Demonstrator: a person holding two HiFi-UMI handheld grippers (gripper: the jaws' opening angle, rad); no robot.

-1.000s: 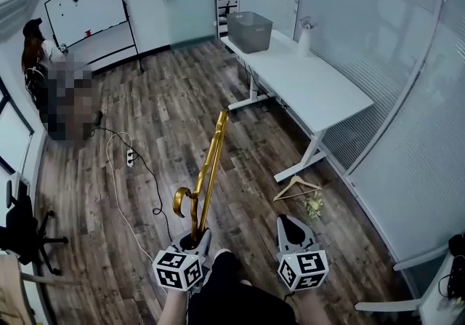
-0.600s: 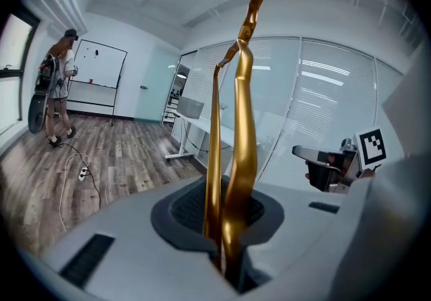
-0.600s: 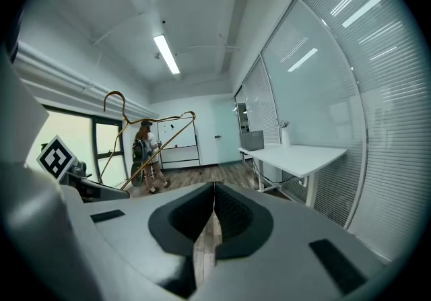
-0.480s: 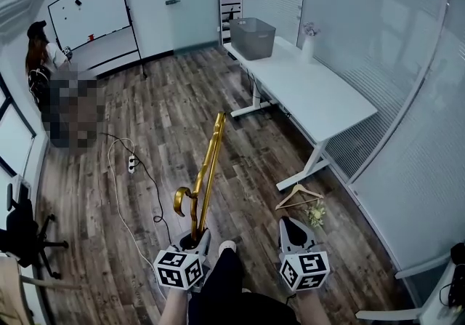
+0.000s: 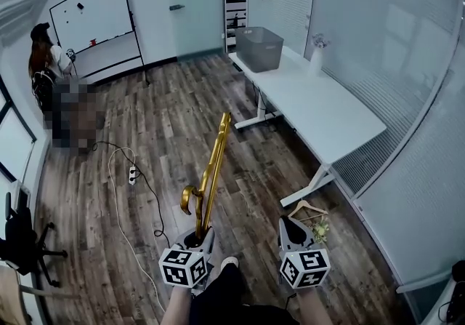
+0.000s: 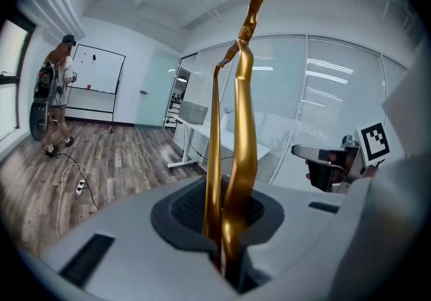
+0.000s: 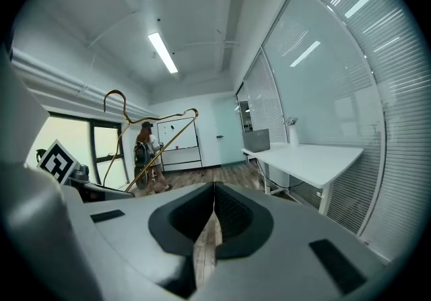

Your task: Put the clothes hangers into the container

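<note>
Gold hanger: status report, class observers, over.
Left gripper shut on gold hanger. Right gripper shut, empty. Grey basket on white table, ahead. Wooden hanger lies on floor.

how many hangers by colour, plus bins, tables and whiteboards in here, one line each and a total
gold hanger: 1
tan hanger on the floor: 1
grey container: 1
white table: 1
whiteboard: 1
total: 5
</note>
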